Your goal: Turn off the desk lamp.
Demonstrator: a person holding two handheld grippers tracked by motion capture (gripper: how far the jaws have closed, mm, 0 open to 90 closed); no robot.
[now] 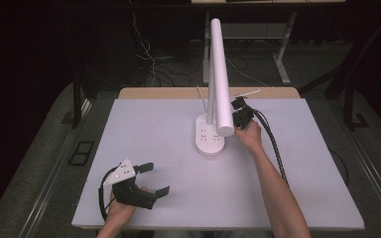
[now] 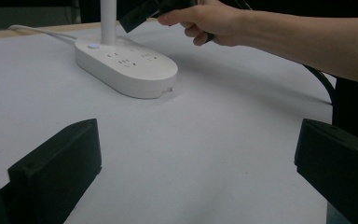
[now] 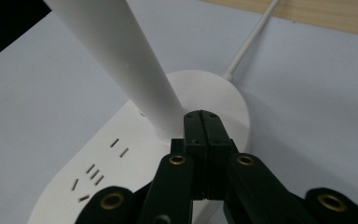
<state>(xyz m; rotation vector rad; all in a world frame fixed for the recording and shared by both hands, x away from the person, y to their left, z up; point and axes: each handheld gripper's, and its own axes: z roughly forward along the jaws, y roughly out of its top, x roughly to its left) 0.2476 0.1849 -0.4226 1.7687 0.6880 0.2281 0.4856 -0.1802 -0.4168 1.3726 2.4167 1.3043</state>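
Observation:
A white desk lamp stands mid-table on an oval base (image 1: 209,139) with sockets on top; its long white tube (image 1: 219,74) rises toward the camera. My right gripper (image 1: 237,110) is just right of the tube. In the right gripper view its jaws are pressed together with nothing between them, and the right gripper (image 3: 203,123) tips sit at the foot of the stem (image 3: 121,60), over the base (image 3: 214,93). My left gripper (image 1: 155,178) rests near the front left, open and empty. From the left gripper (image 2: 196,177) view, the base (image 2: 126,63) lies well ahead.
A white cable (image 1: 245,93) runs from the lamp base to the table's back edge; it also shows in the right gripper view as a cable (image 3: 251,42). The grey table mat (image 1: 154,129) has free room on the left and the front right.

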